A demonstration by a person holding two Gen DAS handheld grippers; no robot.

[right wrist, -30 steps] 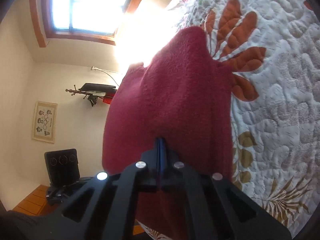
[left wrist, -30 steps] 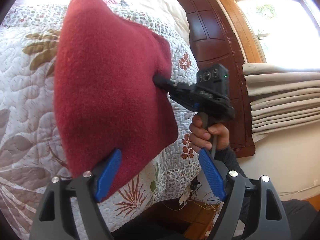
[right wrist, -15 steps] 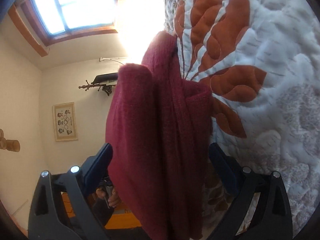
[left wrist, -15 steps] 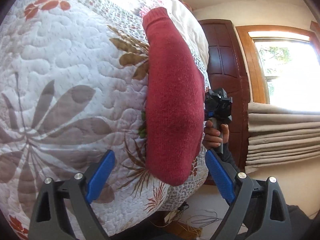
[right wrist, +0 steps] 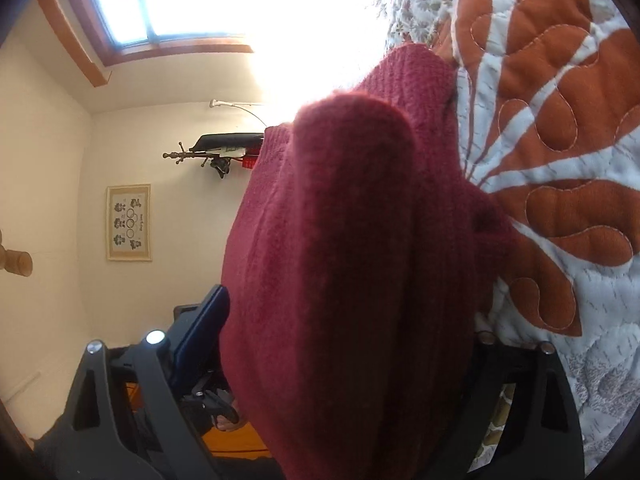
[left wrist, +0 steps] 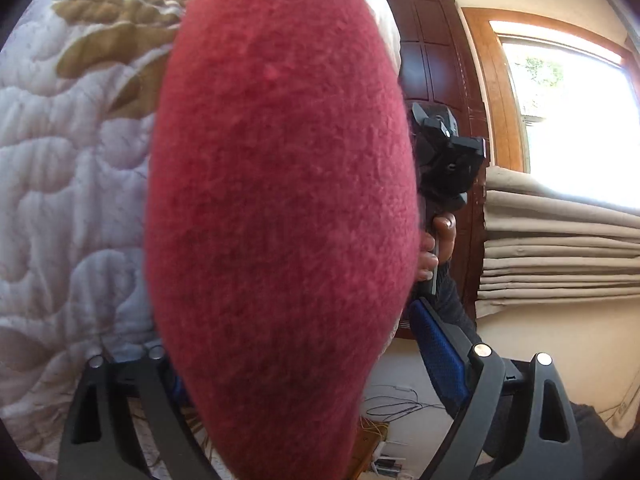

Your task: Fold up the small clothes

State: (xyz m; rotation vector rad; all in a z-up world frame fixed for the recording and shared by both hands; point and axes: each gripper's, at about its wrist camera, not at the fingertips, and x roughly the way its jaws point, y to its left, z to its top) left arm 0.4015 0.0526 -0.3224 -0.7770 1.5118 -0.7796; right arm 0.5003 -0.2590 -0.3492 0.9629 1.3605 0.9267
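Left gripper [left wrist: 304, 364] fingers spread wide, red knit garment [left wrist: 280, 208] bulging between them. Right gripper [right wrist: 344, 344] fingers likewise wide around garment [right wrist: 352, 260]. Garment lies folded on floral quilt [right wrist: 560, 160] at bed edge.

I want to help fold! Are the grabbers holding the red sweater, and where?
Nothing is gripped yet. The sweater sits between the wide-open jaws of the left gripper and the right gripper, one at each end.
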